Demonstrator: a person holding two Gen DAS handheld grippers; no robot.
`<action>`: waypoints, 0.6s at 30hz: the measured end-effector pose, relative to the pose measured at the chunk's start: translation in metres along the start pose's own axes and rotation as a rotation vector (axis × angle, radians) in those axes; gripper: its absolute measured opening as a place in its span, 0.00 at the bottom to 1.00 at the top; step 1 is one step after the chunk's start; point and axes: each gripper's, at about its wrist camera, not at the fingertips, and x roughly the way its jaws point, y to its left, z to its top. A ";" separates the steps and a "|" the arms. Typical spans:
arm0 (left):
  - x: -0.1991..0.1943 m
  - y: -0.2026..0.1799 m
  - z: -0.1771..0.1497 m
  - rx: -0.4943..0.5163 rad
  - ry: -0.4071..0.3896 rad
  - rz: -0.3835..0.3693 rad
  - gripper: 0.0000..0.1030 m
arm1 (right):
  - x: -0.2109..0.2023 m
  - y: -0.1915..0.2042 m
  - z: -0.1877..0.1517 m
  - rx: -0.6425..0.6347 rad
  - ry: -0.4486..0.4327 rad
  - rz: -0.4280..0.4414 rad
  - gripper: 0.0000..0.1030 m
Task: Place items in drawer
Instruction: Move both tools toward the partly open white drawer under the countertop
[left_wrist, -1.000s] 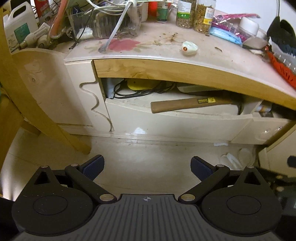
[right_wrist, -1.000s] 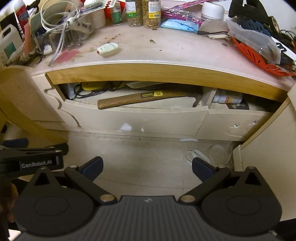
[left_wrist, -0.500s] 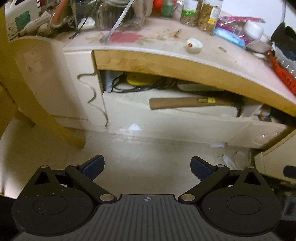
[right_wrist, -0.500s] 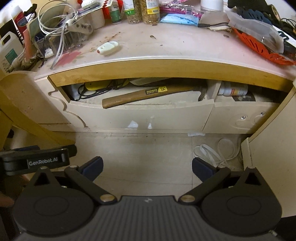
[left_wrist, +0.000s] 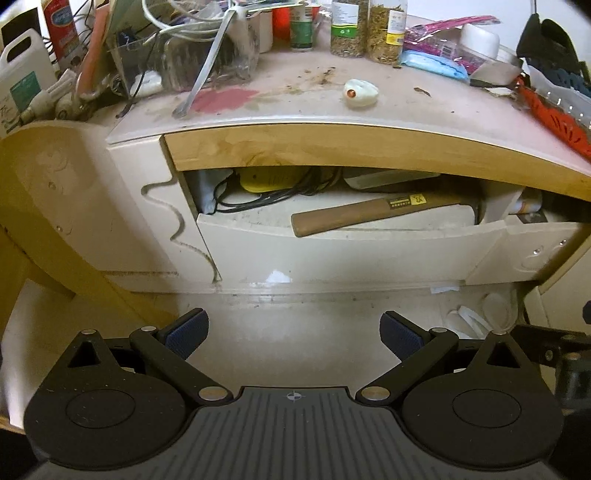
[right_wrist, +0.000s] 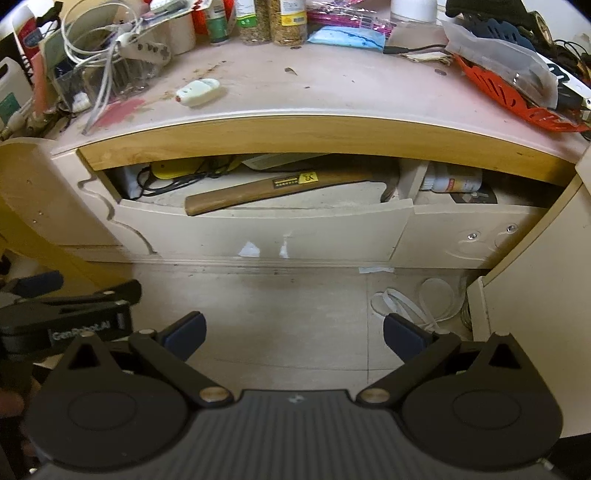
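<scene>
Right wrist view showed both the right gripper (right_wrist: 293, 338) and left gripper (left_wrist: 293, 334) open and empty, with the hammer (right_wrist: 273, 192) lying crosswise in the open drawer (right_wrist: 258, 229) ahead, handle end leftward, nearer the left gripper.

A curved counter (left_wrist: 424, 110) with a worn pinkish top and a wooden edge band (left_wrist: 332, 147) fills the far half of both views. Its cream front (right_wrist: 258, 236) has a wavy carved line (left_wrist: 177, 221) at the left. A pale tiled floor (right_wrist: 280, 314) lies near, with a dark grout line running from the cabinet toward the camera. Light glints off the cream front in small bright patches. A slanted wooden leg (left_wrist: 74, 266) crosses the left side. At right stands a cream panel (right_wrist: 535, 295). A white wall (left_wrist: 517, 11) shows at the far right, above the counter.
</scene>
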 end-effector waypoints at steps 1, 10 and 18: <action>0.000 0.000 0.000 0.000 -0.003 -0.005 0.99 | 0.001 0.000 0.001 0.002 -0.002 -0.002 1.00; 0.011 0.002 0.002 -0.013 -0.003 0.017 0.99 | 0.013 -0.001 0.006 -0.003 -0.015 -0.033 1.00; 0.018 0.013 0.012 -0.057 0.004 0.021 0.99 | 0.024 0.003 0.008 -0.025 -0.040 -0.072 1.00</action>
